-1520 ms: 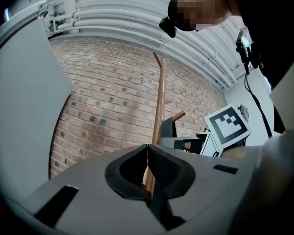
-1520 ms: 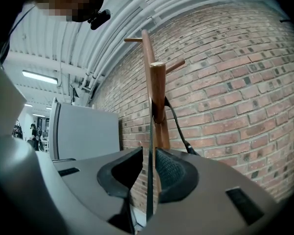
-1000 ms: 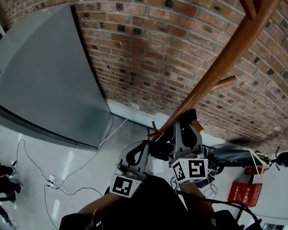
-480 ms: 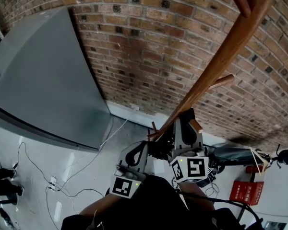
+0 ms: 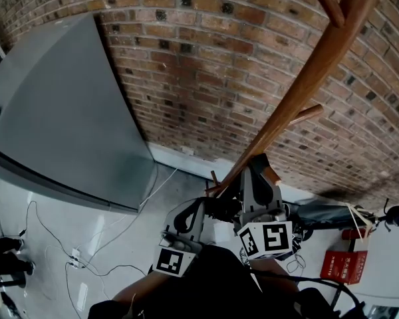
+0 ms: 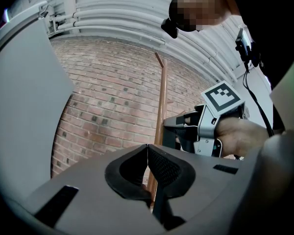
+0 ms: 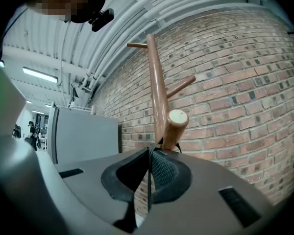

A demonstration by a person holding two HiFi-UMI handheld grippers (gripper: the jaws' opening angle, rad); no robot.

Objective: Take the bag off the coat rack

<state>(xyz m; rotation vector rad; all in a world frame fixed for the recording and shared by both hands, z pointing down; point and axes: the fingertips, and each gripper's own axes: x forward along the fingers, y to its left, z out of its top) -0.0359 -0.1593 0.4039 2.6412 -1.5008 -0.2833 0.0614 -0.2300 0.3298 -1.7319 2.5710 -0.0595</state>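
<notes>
Showing little change over the last second: coat rack (image 5: 299,90) slanting across the brick wall (image 5: 206,65), both grippers sinking only slightly beside its pole. Suggesting lift-off barely beginning, the bag not yet coming free. Keeping the left gripper (image 6: 148,152) pressed fully closed, apparently on nothing. Pinching the right gripper (image 7: 150,153) tight on the strap (image 7: 148,190), thin black webbing running up and looping behind the round-ended peg (image 7: 176,124). Leaving the bag's body indistinguishable.

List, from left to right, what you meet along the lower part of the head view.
White floor cables → left gripper → right gripper, jaws shut on the bag strap → red box.
</notes>
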